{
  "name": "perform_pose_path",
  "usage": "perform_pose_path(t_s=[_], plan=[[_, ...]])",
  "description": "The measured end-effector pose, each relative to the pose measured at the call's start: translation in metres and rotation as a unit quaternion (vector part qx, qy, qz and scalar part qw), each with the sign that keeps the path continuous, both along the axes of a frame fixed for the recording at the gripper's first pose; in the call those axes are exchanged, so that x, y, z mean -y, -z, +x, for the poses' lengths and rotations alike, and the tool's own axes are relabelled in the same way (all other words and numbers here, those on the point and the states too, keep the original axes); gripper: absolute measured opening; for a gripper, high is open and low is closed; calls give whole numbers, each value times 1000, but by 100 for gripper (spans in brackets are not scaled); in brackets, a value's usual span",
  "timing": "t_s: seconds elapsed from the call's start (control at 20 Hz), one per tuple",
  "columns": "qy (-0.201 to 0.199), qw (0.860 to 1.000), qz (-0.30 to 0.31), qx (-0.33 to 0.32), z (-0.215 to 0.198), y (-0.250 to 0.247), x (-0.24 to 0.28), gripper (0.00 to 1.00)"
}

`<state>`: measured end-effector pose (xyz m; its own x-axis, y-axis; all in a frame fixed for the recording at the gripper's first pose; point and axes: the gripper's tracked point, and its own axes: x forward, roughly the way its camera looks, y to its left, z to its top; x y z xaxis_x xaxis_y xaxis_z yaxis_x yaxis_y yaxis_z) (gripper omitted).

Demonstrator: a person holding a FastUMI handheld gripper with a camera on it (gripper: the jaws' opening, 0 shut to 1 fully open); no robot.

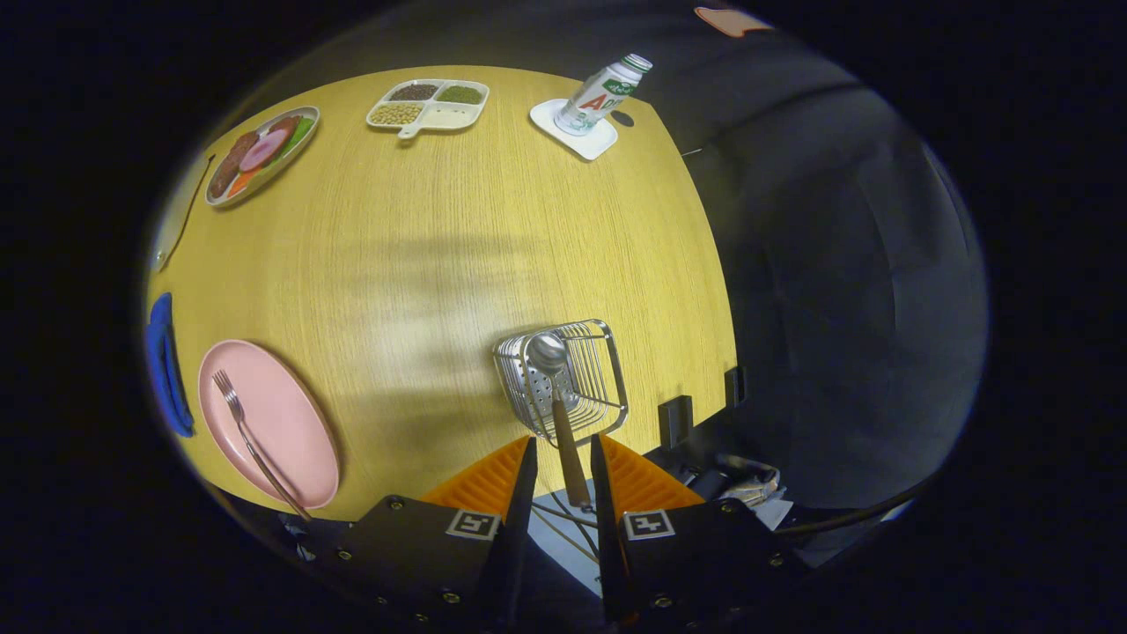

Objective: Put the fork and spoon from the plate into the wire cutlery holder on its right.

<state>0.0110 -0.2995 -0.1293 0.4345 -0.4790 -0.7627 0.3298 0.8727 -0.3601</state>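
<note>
The gripper (562,458) is pinching the spoon (558,396) handle between both fingers, its bowl hanging over the wire cutlery holder (563,374) at twelve o'clock; lower it straight before releasing, fork (251,440) waiting on the plate (286,414) at nine.

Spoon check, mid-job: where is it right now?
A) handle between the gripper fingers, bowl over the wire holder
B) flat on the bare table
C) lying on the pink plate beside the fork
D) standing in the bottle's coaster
A: the spoon has its handle between the gripper fingers and its bowl over the wire holder; the fork lies alone on the pink plate.
</note>
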Motion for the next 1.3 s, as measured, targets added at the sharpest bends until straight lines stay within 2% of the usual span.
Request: perform_pose_path(t_s=[0.25, 0.9, 1.3], plan=[[-35, 999, -20, 15, 4, -7, -47, 37], [-182, 983, -27, 9, 20, 30, -198, 37], [-219, 976, 11, -15, 23, 71, -245, 37]])
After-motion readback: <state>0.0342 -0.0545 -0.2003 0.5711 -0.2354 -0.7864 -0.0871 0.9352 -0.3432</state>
